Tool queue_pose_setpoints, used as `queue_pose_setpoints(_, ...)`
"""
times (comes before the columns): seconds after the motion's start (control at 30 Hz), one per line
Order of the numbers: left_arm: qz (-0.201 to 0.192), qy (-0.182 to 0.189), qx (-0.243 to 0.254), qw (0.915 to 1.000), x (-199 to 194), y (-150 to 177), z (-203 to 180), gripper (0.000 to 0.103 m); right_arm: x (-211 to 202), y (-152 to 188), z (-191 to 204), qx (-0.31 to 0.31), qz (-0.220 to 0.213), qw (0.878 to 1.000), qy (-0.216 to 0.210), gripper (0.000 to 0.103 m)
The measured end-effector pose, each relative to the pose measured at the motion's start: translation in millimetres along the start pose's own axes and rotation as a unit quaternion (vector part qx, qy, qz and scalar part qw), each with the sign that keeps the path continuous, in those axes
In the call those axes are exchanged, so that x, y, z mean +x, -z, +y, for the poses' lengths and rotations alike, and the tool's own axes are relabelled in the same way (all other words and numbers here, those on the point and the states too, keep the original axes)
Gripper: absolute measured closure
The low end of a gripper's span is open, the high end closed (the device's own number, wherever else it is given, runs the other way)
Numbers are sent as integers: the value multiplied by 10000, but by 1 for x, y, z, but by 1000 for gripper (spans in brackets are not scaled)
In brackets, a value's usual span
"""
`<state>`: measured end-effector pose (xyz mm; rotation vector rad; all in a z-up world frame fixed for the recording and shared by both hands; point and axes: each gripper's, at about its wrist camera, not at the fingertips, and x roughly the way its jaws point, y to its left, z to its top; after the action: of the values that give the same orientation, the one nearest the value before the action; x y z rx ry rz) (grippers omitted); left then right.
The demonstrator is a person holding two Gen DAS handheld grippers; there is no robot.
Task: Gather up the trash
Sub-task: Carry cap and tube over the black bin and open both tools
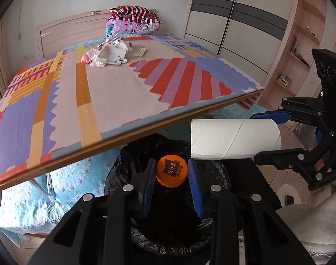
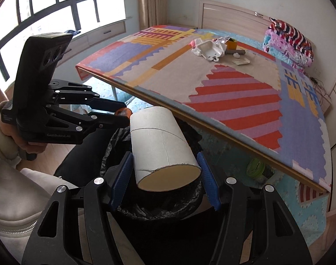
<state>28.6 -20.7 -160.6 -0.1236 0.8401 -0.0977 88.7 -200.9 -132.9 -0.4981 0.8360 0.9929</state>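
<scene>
My left gripper is shut on a small orange bottle cap with dark print, held over a bin lined with a black bag. My right gripper is shut on a wide white cardboard tube, also over the black-bagged bin. In the left wrist view the cardboard tube hangs to the right, with the right gripper clamped on its end. In the right wrist view the left gripper reaches in from the left with the orange cap between its tips.
A table under a colourful patterned cloth stands just behind the bin. More trash lies at its far end: a white plastic tray, crumpled wrappers and a small card. Folded bedding lies beyond. A person's sleeve is at left.
</scene>
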Motion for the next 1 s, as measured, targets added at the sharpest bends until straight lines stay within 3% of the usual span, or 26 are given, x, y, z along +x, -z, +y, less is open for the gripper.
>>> queue_pose_setpoints(0.4,728,-79,-37,9973,57,32,5,74,75,32,6,127,1010,9948,-82,44)
queue_pose_setpoints(0.77,1310,-115,-103,9913,96,57,10,74,119,44,10,-38,1522,9883,-34,43)
queue_pose_setpoints(1.0,1435,-122,-114,9895,101,60,9,74,136,47,16,-191,1797,9835,1,42)
